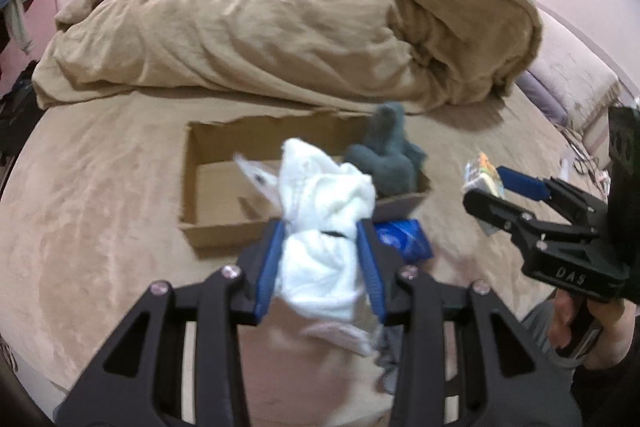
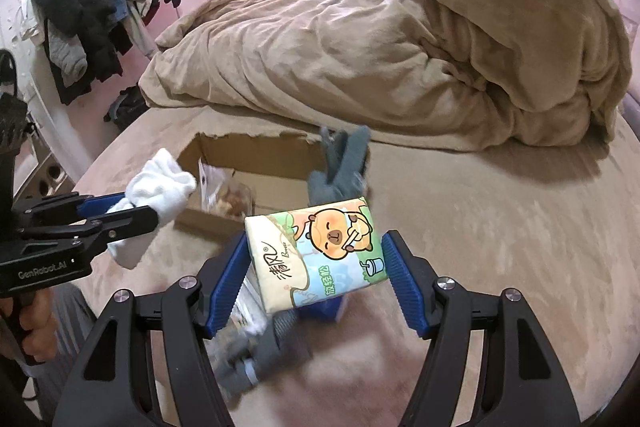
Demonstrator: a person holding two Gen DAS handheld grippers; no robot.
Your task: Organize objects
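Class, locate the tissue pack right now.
In the right wrist view the tissue pack is gripped in the right tool, held above the bed, just in front of the cardboard box.

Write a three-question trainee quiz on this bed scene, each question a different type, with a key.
1. True or false: the left gripper is shut on a white cloth.
2. Multiple choice: what does the right gripper hold? A) a grey glove B) a tissue pack C) a blue packet
3. Fill in: the grey glove sticks up at the right end of the cardboard ____.

Key: 1 true; 2 B; 3 box.
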